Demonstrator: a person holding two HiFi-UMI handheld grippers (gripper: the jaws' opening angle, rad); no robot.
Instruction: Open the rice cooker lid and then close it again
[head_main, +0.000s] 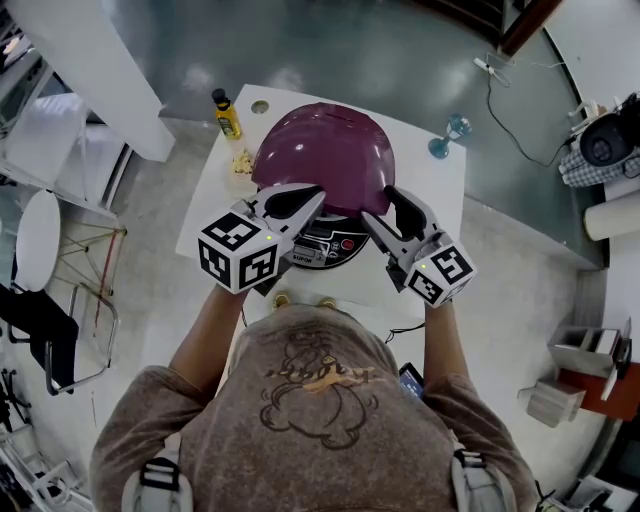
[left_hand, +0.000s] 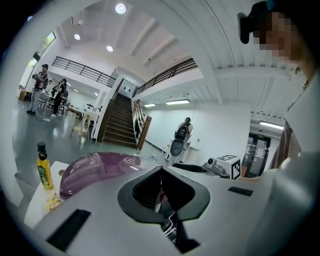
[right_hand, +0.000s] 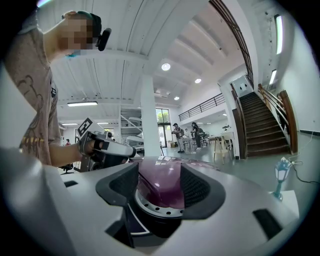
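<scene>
Brown printed T-shirt (head_main: 310, 390), white hand-held grippers (head_main: 316, 197) (head_main: 382, 204)

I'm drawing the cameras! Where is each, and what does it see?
Head view: on the head, looking down at the lid; arms, left hand-held gripper, right hand-held gripper show.
Left gripper view: on that gripper, facing over the lid toward stairs; own jaws show.
Right gripper view: on that gripper, facing leftward over the lid; jaws, person's chest show.
Shared: all see the lid.

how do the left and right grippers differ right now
Jaws: left gripper together, right gripper apart. In the gap: left gripper shows only a sliver of control panel, right gripper frames the purple lid. Both sit at the rice cooker's front.
</scene>
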